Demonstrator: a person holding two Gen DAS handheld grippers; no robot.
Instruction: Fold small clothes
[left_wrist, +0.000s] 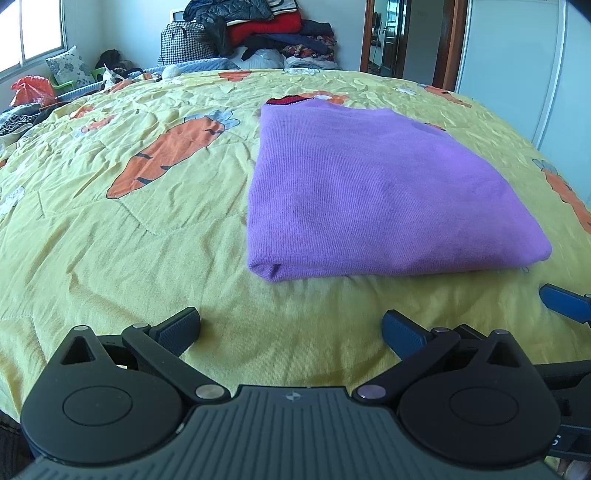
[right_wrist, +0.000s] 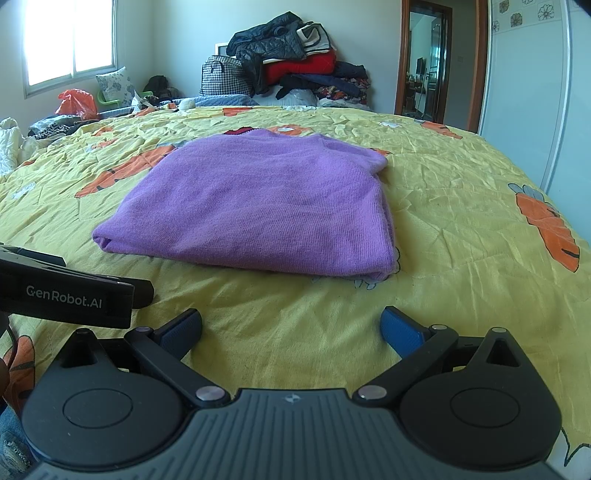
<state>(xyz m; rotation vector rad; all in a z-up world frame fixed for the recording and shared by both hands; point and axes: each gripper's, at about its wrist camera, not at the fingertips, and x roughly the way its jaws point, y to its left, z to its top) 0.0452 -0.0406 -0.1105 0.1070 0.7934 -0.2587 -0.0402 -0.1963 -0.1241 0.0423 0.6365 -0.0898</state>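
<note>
Reading "GenRobot.AI" in white on the left gripper (right_wrist: 70, 291) body, seen from right wrist cam. Both grippers hover w/ jaws wide, nothing held; right gripper (right_wrist: 291, 332) sits near the folded purple garment (right_wrist: 255, 206), which lies flat on the yellow carrot-print bedspread (right_wrist: 443, 229). Red-black bit (left_wrist: 282, 99) at its far edge, maybe a collar; mostly hidden.

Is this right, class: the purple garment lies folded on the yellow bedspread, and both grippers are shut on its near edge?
Not quite. The purple garment does lie folded on the yellow bedspread, but neither gripper is shut on it. The left gripper and right gripper both stand open, short of its near edge and holding nothing. Each wrist view shows its own open fingers over bare bedspread.
</note>
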